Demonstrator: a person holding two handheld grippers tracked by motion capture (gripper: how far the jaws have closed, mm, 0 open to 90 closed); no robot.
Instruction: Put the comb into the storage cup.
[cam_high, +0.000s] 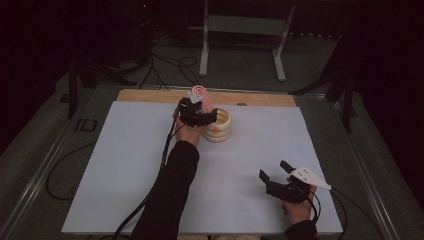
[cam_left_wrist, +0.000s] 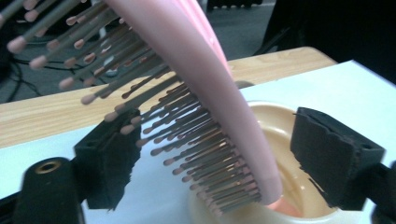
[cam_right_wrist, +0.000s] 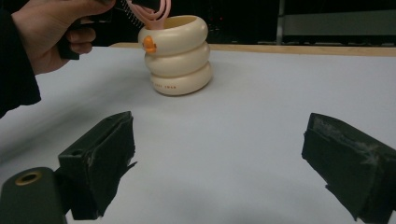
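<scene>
From the high view, the left gripper (cam_high: 200, 111) sits at the far middle of the white desk (cam_high: 125, 165), just beside a cream ribbed cup (cam_high: 219, 126). A pink hairbrush (cam_high: 201, 96) rises above it. The right gripper (cam_high: 274, 170) rests near the desk's front right corner, well apart from the cup, its fingers spread and empty.

In the left gripper view, the hairbrush (cam_left_wrist: 201, 93) slants between the released fingers (cam_left_wrist: 334, 156), its lower end inside the cup (cam_left_wrist: 280, 126); neither pad visibly presses it.

In the right gripper view, the open fingers (cam_right_wrist: 100, 158) frame bare desk (cam_right_wrist: 261, 93). Beyond stands the cup (cam_right_wrist: 180, 53) with an orange spot, the hairbrush (cam_right_wrist: 152, 11) poking from its mouth beside the person's left hand (cam_right_wrist: 49, 32).
</scene>
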